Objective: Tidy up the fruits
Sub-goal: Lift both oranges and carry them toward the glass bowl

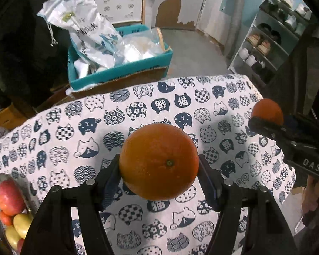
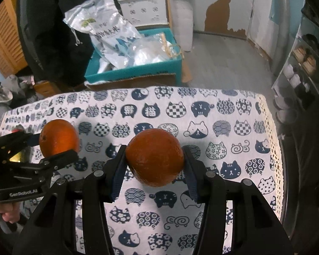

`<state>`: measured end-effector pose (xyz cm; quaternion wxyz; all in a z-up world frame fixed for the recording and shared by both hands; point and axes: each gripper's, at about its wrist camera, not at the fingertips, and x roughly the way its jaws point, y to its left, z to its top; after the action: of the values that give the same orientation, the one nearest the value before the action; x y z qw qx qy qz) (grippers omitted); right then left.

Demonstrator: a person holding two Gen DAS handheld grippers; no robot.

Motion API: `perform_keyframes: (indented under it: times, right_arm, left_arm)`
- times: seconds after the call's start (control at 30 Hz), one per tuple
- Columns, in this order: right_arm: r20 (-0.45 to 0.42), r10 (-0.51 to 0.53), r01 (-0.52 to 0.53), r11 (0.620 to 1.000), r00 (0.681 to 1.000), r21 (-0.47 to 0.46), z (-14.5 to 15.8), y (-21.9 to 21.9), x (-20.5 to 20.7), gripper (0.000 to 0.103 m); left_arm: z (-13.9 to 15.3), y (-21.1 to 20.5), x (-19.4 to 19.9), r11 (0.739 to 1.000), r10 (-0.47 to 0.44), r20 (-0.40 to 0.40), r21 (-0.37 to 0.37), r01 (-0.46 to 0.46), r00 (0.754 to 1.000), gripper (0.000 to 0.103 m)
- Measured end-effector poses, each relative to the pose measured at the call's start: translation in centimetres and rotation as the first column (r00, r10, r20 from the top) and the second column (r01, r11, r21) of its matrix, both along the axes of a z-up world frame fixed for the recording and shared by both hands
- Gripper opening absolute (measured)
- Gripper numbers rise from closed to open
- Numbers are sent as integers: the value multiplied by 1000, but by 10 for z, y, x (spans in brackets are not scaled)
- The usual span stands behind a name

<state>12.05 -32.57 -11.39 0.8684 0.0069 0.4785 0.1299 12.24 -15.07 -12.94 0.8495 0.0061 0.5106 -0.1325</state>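
Each gripper holds an orange above the cat-print tablecloth (image 1: 138, 110). In the left wrist view my left gripper (image 1: 159, 170) is shut on a large orange (image 1: 158, 161), stem end toward the camera, clear of the cloth. At that view's right edge the other orange (image 1: 268, 110) shows in the right gripper (image 1: 265, 116). In the right wrist view my right gripper (image 2: 154, 163) is shut on a smaller orange (image 2: 154, 156). The left gripper (image 2: 55, 146) with its orange (image 2: 59, 137) is at the left, held by a hand (image 2: 4, 212).
A clear container (image 1: 10, 210) with a red apple and yellow fruits sits at the table's near left. Behind the table stands a teal cardboard box (image 1: 119, 72) with a white sack and plastic bags. A shoe rack (image 1: 272, 40) is at the right, beyond the table's lace edge (image 2: 272, 131).
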Motion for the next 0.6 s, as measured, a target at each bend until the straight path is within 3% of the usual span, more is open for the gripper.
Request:
perform_keyframes:
  times: [0.6]
  right_arm:
    - [103,75,-78,997,992,25,56,39,-25,50]
  left_arm:
    - [66,41,-54,1000,28,118,-17,-26,993,70]
